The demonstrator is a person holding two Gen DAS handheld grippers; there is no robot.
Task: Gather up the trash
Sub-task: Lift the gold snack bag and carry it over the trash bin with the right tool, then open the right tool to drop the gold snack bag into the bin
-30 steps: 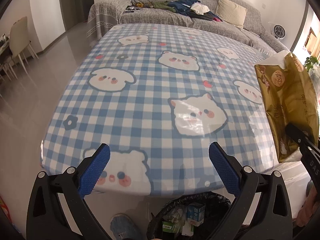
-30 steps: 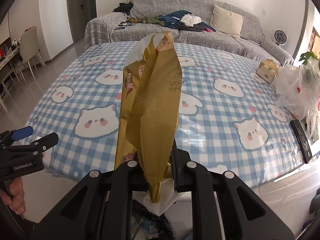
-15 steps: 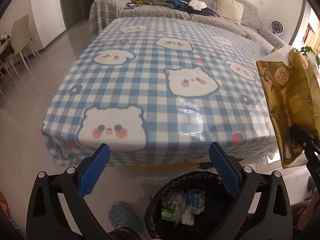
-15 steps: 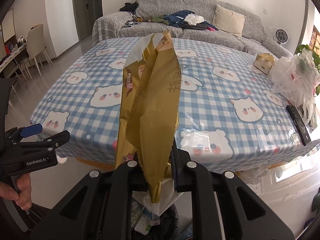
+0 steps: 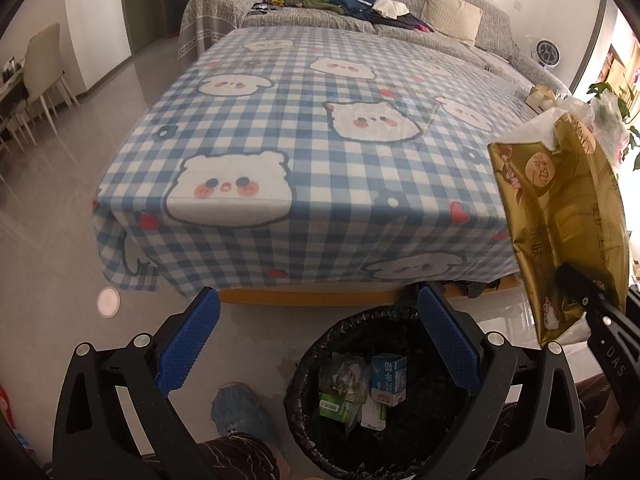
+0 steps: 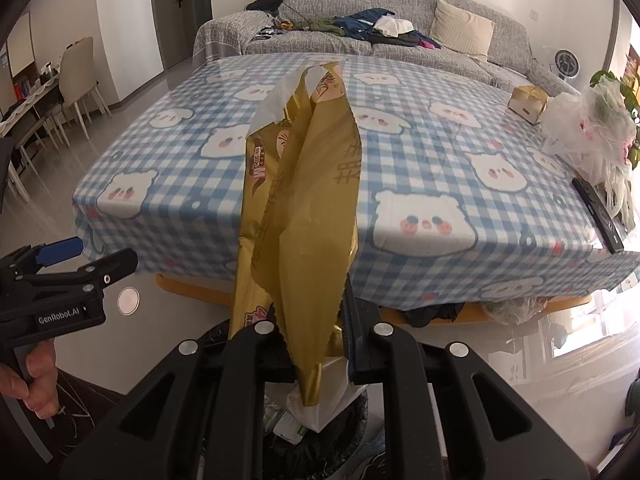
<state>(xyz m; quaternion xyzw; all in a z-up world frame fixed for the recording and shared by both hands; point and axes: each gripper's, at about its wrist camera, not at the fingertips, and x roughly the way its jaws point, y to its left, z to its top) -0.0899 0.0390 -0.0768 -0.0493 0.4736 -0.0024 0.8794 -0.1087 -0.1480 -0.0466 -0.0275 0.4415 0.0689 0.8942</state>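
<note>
My right gripper [image 6: 310,344] is shut on a tall gold tissue wrapper [image 6: 304,208], holding it upright by its lower end. The wrapper also shows at the right of the left wrist view [image 5: 560,216]. A bin with a black liner [image 5: 384,396] stands on the floor below both grippers and holds small cartons and wrappers; its rim shows under the wrapper in the right wrist view [image 6: 224,332]. My left gripper [image 5: 316,344] is open and empty, above the bin's left side. It shows at the left of the right wrist view [image 6: 96,256].
The table with the blue checked bear cloth [image 5: 312,152] lies just ahead. On its right side are a gold box [image 6: 526,100], a crumpled clear plastic bag [image 6: 588,132] and a black remote [image 6: 598,212]. A grey sofa [image 6: 360,28] stands behind. My foot [image 5: 240,412] is beside the bin.
Both grippers have pulled back from the table and dropped lower. The bin has come fully into view under them. The right gripper still holds the gold wrapper.
</note>
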